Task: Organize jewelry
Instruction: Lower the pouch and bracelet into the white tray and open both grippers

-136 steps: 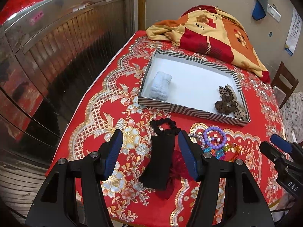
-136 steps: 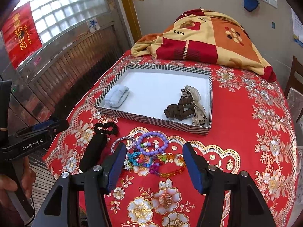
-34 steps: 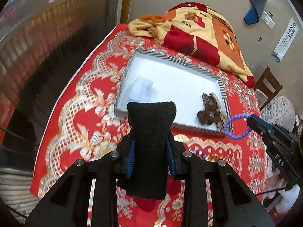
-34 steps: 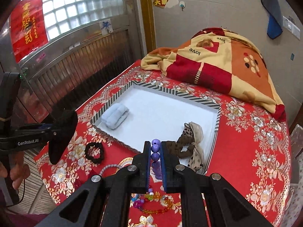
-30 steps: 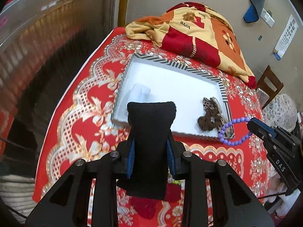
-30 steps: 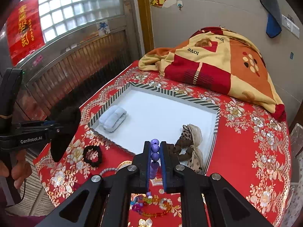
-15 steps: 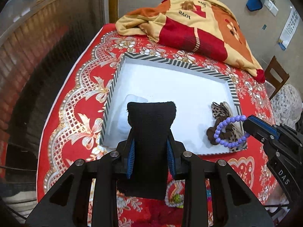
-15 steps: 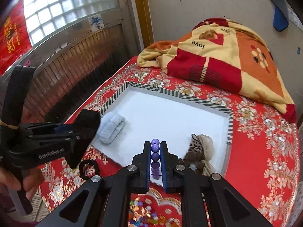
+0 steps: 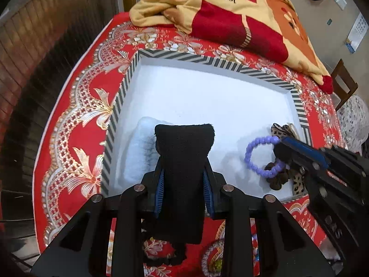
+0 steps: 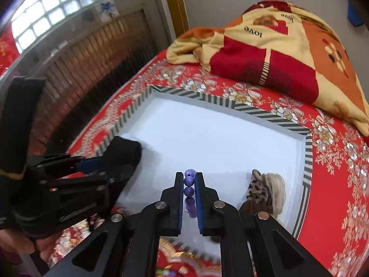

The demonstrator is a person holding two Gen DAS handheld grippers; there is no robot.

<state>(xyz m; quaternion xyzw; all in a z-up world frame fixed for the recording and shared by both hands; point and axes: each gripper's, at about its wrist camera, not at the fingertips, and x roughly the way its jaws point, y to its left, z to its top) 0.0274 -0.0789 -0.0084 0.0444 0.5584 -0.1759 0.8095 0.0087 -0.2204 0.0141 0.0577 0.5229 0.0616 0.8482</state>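
Note:
My left gripper (image 9: 183, 173) is shut on a black fabric band (image 9: 183, 152) and holds it over the near left part of the white striped-rim tray (image 9: 207, 62). My right gripper (image 10: 189, 180) is shut on a purple bead bracelet (image 10: 189, 180), held over the tray's near right part; the bracelet shows as a ring in the left wrist view (image 9: 260, 154). In the tray lie a pale blue fabric roll (image 9: 138, 152) and brown leopard-print hair ties (image 10: 263, 191). The left gripper with the black band also shows in the right wrist view (image 10: 120, 154).
The tray sits on a red floral tablecloth (image 9: 76, 124). A yellow and red blanket (image 10: 276, 46) lies behind it. Loose colourful beads (image 9: 214, 258) and a black scrunchie (image 9: 161, 256) lie on the cloth near me. A wooden chair (image 9: 343, 83) stands far right.
Both grippers have moved forward over the tray, carrying the black band and the purple bracelet. Earlier they had closed on these items on the cloth and lifted them.

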